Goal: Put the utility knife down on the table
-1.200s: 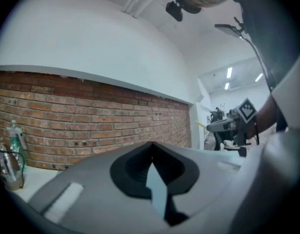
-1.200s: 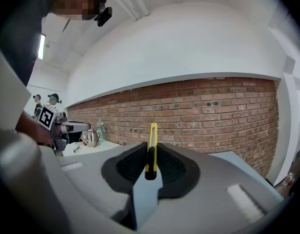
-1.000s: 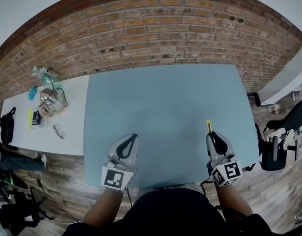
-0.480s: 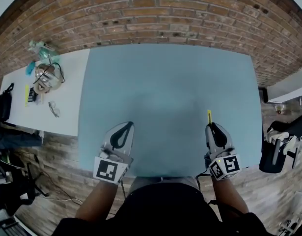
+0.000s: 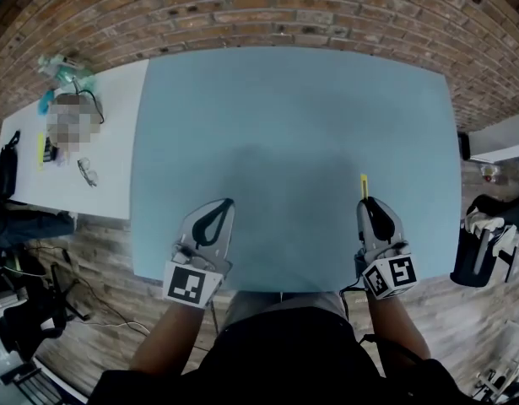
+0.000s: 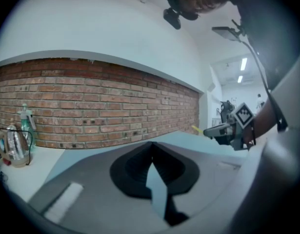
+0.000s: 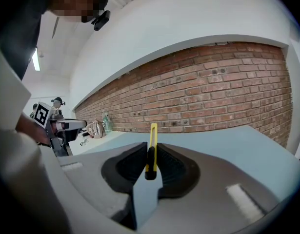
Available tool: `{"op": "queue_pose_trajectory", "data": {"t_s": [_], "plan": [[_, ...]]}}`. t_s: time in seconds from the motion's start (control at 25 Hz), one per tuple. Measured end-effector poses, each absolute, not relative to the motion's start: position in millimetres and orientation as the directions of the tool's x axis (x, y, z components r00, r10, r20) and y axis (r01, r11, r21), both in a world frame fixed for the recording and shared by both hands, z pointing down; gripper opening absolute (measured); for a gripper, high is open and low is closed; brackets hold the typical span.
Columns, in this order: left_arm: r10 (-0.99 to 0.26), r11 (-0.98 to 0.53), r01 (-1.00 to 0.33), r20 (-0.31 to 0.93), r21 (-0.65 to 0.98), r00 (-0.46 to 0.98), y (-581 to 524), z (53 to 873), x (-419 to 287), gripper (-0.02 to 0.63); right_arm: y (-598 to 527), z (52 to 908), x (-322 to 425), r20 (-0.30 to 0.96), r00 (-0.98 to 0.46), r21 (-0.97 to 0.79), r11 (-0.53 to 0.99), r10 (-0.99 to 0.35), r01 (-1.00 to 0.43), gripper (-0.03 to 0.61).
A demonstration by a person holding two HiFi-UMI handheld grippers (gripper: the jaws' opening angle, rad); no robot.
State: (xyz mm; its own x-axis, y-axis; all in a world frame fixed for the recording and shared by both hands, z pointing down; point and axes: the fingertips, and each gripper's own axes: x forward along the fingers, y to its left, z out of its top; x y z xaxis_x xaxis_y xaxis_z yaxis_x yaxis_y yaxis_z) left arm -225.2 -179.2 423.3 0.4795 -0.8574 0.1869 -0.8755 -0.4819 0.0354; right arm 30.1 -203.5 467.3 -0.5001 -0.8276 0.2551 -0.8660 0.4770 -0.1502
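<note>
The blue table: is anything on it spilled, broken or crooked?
Nothing stands out. The light-blue table shows no spill or mark. The slim yellow utility knife sits straight between the jaws of the right hand-held gripper. The left hand-held gripper is shut and empty. Small clutter lies only on the white side table.

No legible text, label, brand or number visible.
</note>
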Motion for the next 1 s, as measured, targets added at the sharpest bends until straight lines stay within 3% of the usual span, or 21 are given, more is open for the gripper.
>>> {"op": "queue_pose_trajectory", "data": {"t_s": [1.0], "plan": [[-0.832,-0.454,-0.889,0.326,0.062,0.448,-170.9,491.3,-232.4,0.003,-198.1,536.3,23.9,0.366,-0.505,-0.183,0.472,-0.781,-0.862,0.066]]}}
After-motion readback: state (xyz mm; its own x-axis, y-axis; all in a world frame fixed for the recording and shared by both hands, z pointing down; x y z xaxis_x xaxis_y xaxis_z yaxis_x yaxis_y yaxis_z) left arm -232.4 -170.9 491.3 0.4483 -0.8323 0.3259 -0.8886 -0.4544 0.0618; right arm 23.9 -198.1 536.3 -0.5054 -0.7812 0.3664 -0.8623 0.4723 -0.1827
